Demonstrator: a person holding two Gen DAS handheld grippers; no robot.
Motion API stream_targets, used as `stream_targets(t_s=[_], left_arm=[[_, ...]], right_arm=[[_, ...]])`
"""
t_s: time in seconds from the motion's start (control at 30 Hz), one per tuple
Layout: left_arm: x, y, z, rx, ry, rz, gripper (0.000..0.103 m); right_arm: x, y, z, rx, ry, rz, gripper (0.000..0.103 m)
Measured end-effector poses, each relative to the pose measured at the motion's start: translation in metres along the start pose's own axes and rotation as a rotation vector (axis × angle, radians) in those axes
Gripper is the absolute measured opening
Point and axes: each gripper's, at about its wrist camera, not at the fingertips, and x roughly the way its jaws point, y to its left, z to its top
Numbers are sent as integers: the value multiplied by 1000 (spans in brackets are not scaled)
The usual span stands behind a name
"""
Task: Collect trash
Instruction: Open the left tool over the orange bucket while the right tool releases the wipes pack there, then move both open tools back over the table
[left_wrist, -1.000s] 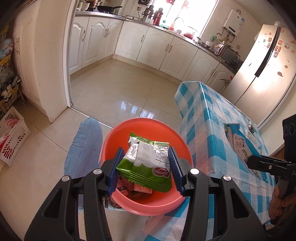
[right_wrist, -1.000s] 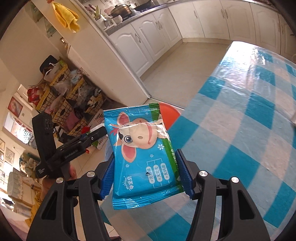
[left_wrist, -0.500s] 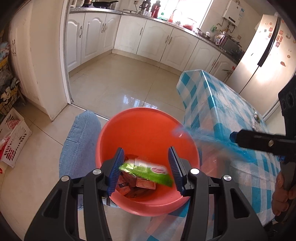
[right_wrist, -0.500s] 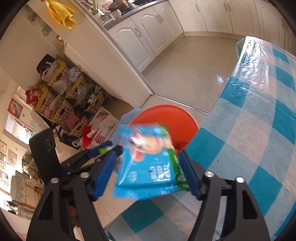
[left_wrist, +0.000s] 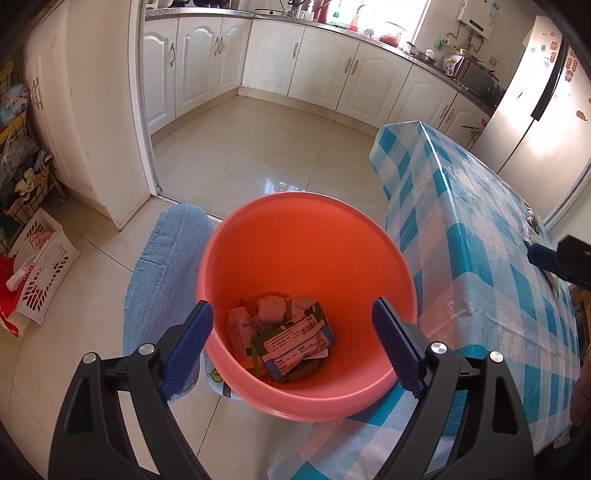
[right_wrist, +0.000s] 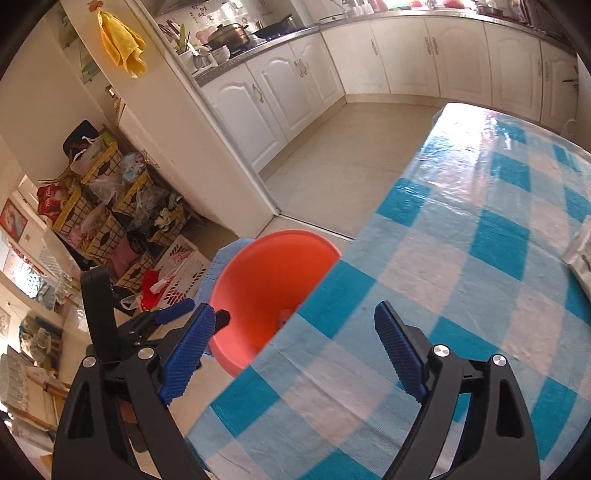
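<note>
Trash gathered in the orange basin

The round orange basin (left_wrist: 306, 266) stands upright on the floor, just beside the desk's edge. At its bottom lies a loose heap of wrappers (left_wrist: 284, 336): a blue-and-white printed packet on top, green foil under it, and what may be crumpled tissue behind.

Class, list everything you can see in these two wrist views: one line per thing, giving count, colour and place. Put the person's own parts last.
basin: one, orange, on the floor beside the table.
trash: several wrappers, mixed colours, in the basin.
table: one, blue-and-white check cloth.
mat: one, blue, under the basin.
cabinets: several, white, along the walls.
fridge: one, silver, behind the table.
cloth: one, yellow, hanging.
left claw: open, empty, above the basin.
right claw: open, empty, over the table edge.
</note>
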Motion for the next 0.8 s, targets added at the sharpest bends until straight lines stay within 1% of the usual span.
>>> stream_targets(t_s=[0.1,0.17,0.27,0.47,0.63,0.8], left_arm=[[-2,-3,2,-9,11,-4,88],[-5,-7,2,-6,4,-9,88],[-9,-14,3,6,-6,-21,88],[-20,-37,8,47,-28,-50,88],[-24,-54,11,49,-18,-100,88],[-27,-76,12,83,-16,-117,88]], right_arm=[[-9,-7,-9,8,-15,-17,87],[-14,-13,-14,14,-24,-34,88],[-23,-23,-23,40,-40,-35,88],[-42,-41,-35,82,-78,-48,90],[-57,-51,-42,106,-105,-65,90],[-74,-64,-50,134,-137,-88,90]])
